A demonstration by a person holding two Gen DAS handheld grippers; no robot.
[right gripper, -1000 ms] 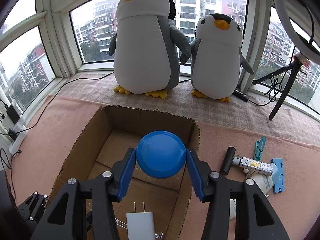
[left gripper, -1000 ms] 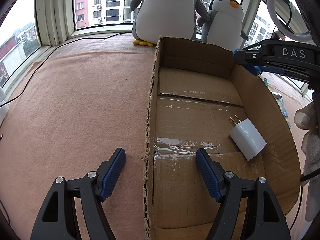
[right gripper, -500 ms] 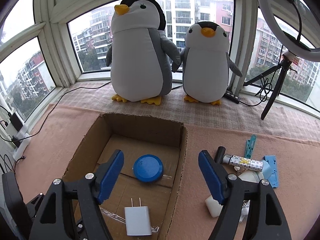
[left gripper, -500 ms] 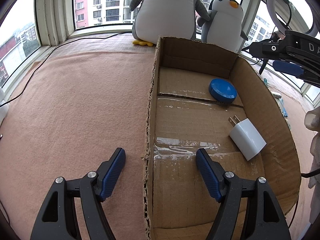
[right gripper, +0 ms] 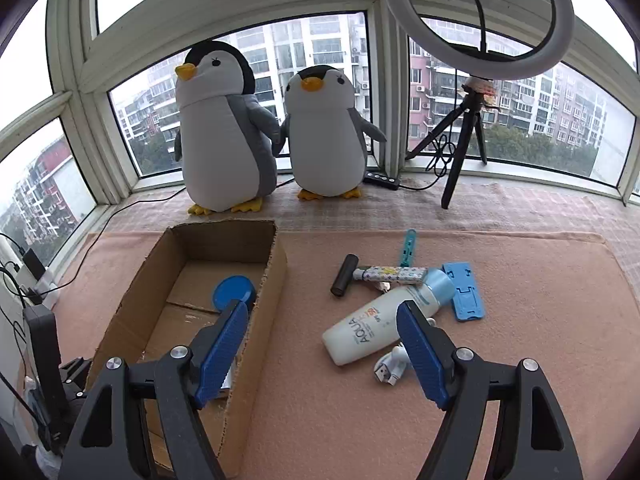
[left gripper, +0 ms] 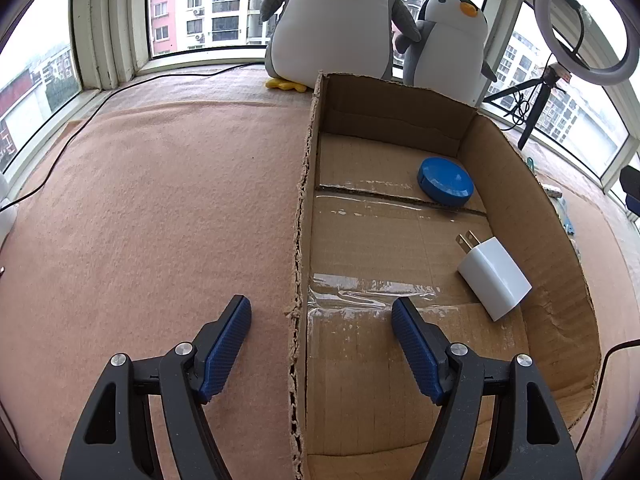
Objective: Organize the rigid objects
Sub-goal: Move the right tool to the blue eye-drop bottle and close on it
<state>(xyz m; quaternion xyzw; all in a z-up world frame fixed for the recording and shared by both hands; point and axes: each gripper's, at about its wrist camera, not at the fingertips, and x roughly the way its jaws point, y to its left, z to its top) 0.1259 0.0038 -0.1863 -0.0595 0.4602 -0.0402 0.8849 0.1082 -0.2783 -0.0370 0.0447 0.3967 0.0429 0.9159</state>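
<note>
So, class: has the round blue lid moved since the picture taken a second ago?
Yes. The round blue lid left the right gripper and now lies on the cardboard box floor, near its far wall.

The right gripper (right gripper: pixel 320 328) hangs with jaws spread wide and nothing between them. Just beyond its right fingertip lies a white bottle (right gripper: pixel 384 318) with a pale blue cap, tipped on its side on the pink cloth (right gripper: pixel 520 340). Farther ahead — a black cylinder (right gripper: pixel 344 275), a patterned stick (right gripper: pixel 390 273) and a blue holder (right gripper: pixel 464 291). Behind the left finger sits the cardboard box (right gripper: pixel 276 264), a blue disc (right gripper: pixel 234 292) on its floor.
</note>
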